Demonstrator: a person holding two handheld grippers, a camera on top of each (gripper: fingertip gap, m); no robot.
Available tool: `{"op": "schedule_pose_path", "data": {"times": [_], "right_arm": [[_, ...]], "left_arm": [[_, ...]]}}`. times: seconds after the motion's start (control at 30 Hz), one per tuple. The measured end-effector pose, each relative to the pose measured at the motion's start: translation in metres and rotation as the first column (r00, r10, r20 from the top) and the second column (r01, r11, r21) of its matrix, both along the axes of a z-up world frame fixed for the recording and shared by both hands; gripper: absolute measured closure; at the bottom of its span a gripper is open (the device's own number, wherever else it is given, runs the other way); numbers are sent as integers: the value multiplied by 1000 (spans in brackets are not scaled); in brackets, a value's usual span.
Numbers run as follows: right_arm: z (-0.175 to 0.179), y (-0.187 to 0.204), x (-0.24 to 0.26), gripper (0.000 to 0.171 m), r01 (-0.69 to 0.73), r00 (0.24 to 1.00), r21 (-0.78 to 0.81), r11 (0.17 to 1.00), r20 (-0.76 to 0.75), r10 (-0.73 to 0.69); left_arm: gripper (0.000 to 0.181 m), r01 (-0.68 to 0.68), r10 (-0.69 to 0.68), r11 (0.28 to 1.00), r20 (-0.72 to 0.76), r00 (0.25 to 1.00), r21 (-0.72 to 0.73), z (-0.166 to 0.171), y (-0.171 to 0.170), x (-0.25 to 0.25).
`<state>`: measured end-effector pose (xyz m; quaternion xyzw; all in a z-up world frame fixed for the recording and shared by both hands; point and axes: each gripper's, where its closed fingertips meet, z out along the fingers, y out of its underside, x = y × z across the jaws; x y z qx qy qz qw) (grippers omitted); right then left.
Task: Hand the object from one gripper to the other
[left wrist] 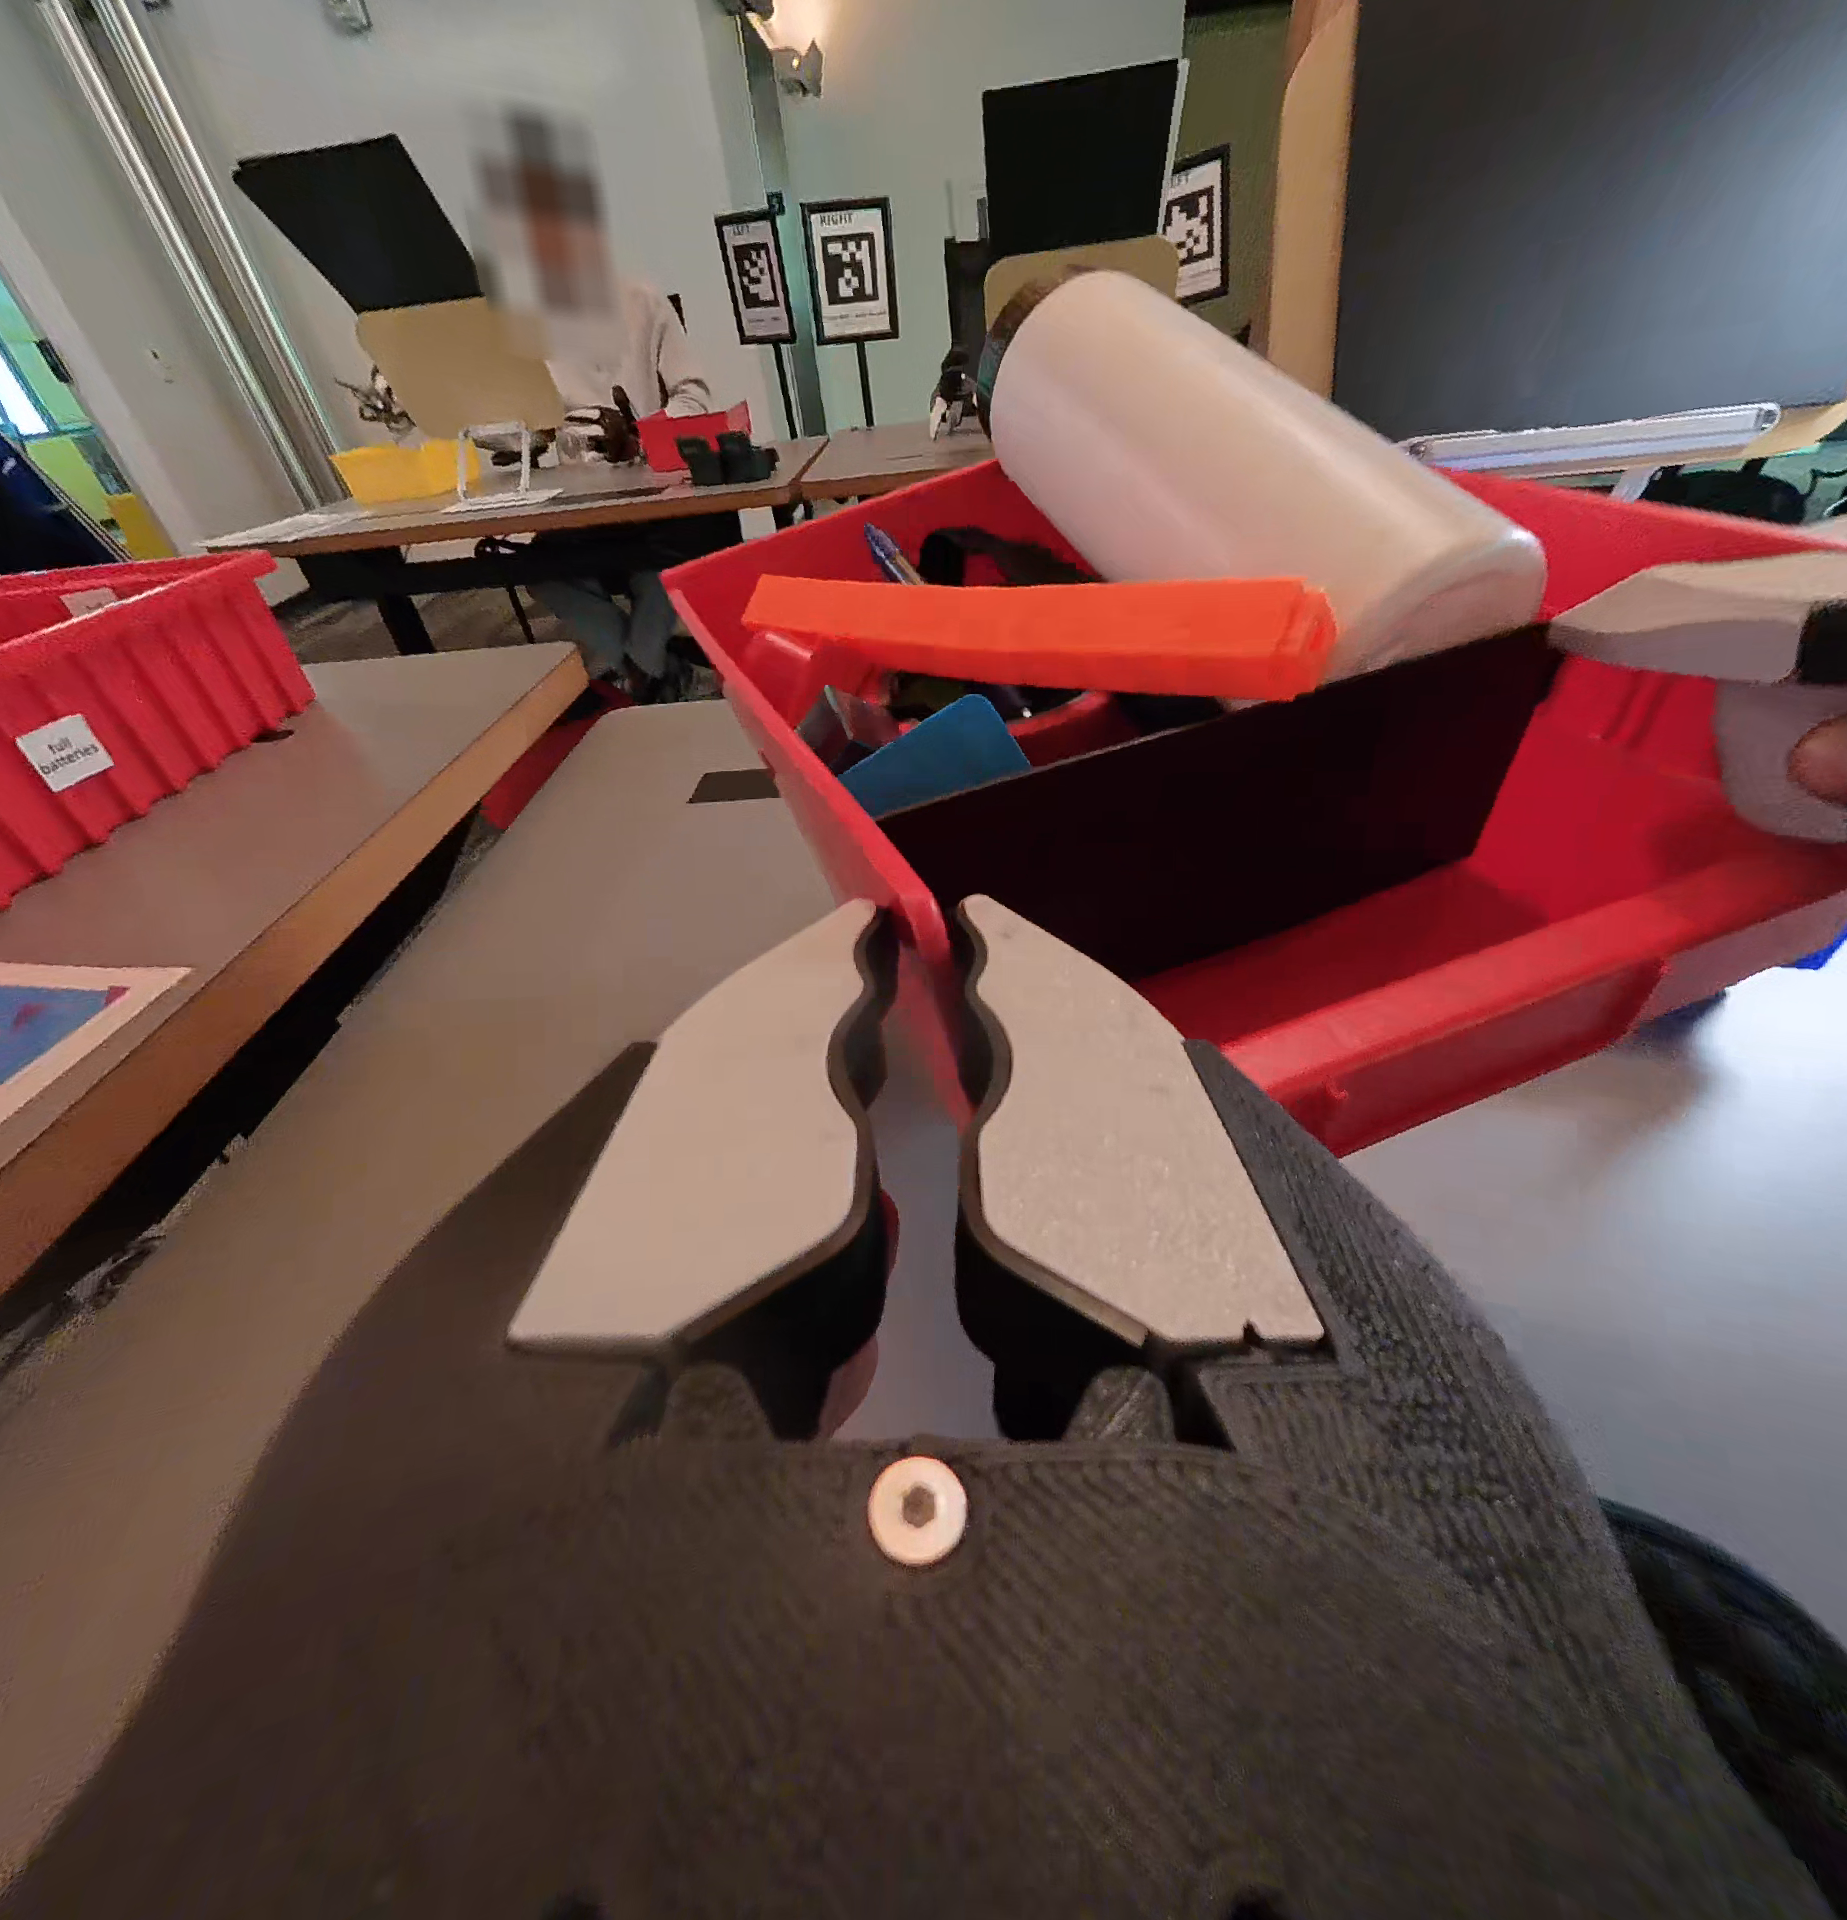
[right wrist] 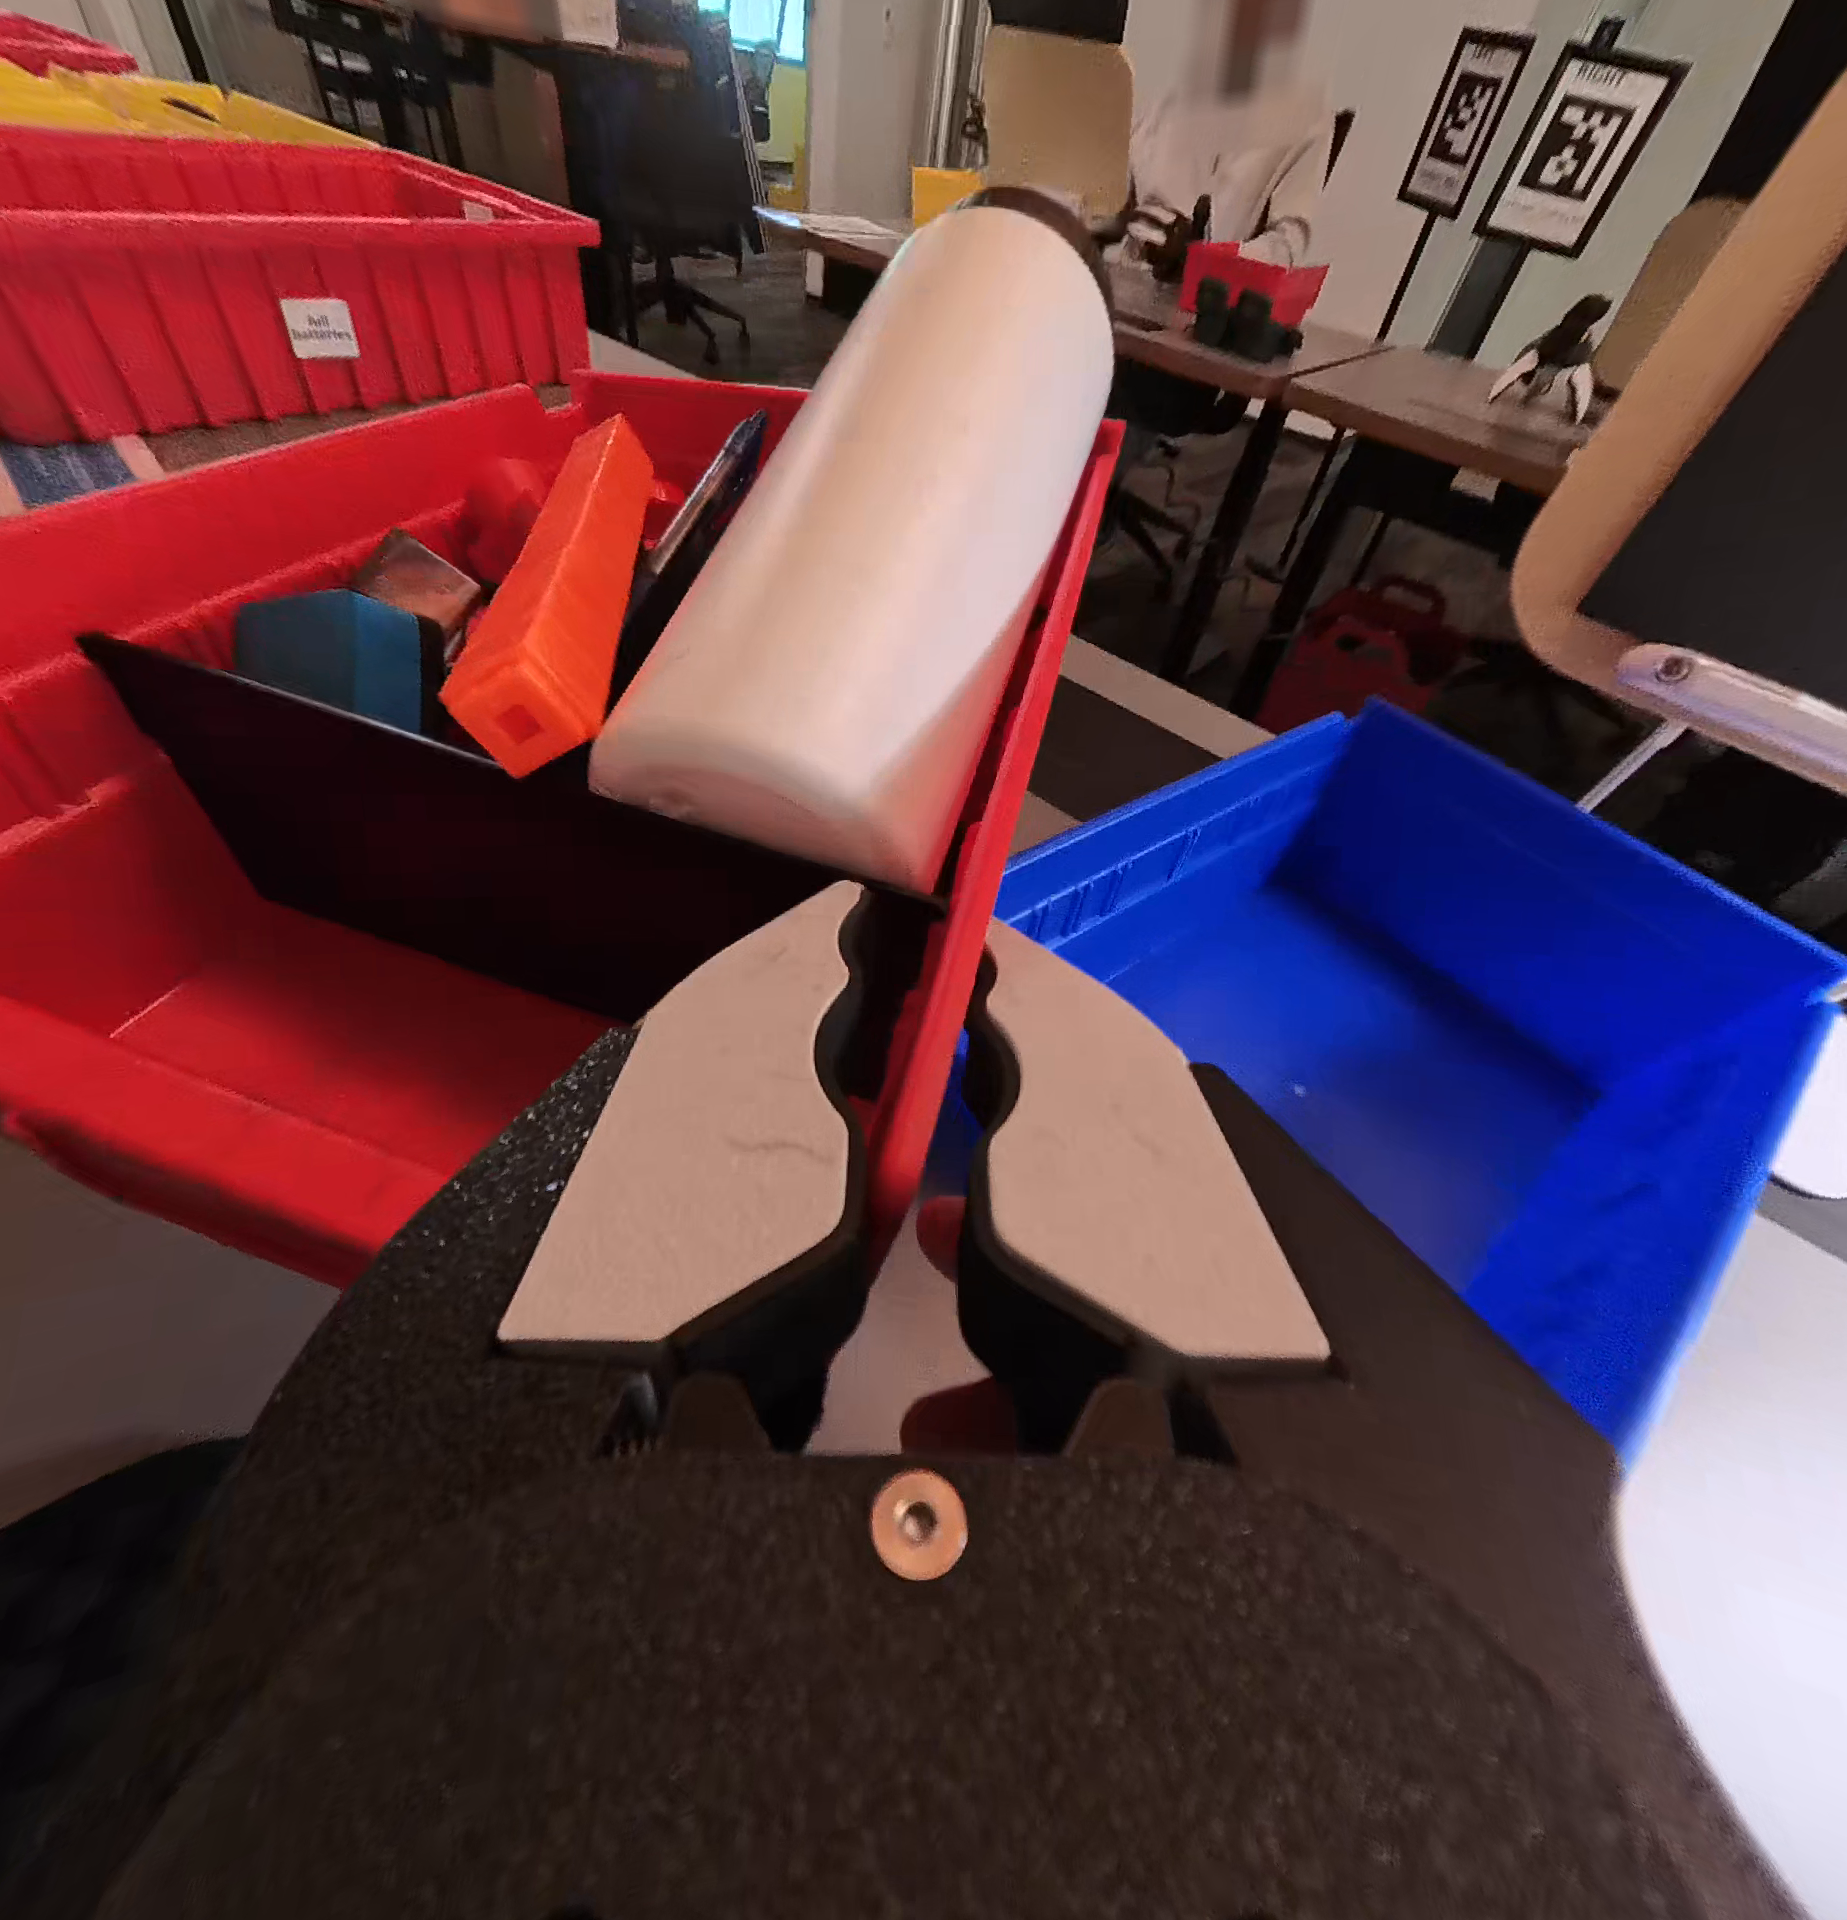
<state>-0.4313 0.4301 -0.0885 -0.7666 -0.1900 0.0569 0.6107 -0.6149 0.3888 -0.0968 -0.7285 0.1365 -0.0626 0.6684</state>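
Both clamped on the red bin (left wrist: 1418, 997) walls, tilted over the table (left wrist: 586, 935): left hand-held gripper (left wrist: 919, 935) one side, right hand-held gripper (right wrist: 919, 935) opposite. I'd level it before freeing either; white bottle (right wrist: 857, 582) could roll.

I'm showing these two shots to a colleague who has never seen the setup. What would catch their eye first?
Probably the red bin, gripped on opposite side walls by the left gripper and the right gripper. Next, the white bottle lying tilted across the black divider, with an orange block propped beside it. In the right wrist view, a bright blue bin sits just beyond the red one.
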Motion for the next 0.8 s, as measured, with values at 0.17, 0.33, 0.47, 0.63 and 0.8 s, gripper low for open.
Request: {"op": "schedule_pose_path", "data": {"times": [0.17, 0.33, 0.47, 0.63, 0.8], "right_arm": [[-7, 5, -16, 155, -1, 999, 12, 1000, 40, 0], [-30, 9, -39, 153, -43, 999, -33, 999, 2, 43], [-66, 18, -40, 150, -36, 999, -107, 994, 9, 38], [-98, 13, -21, 140, -84, 994, -130, 988, 62, 93], [-57, -19, 13, 119, -208, 973, -63, 976, 89, 213]], "left_arm": [[173, 7, -8, 999, 39, 999, 32, -12, 4, -16], [173, -24, 24, 1000, 37, 999, 0, -25, 9, -38], [173, -11, 13, 998, 34, 999, -60, -61, 24, -35], [170, 52, -56, 996, -63, 996, -67, -85, 36, -18], [150, 95, -95, 995, -203, 975, -9, -53, 24, -33]]}}
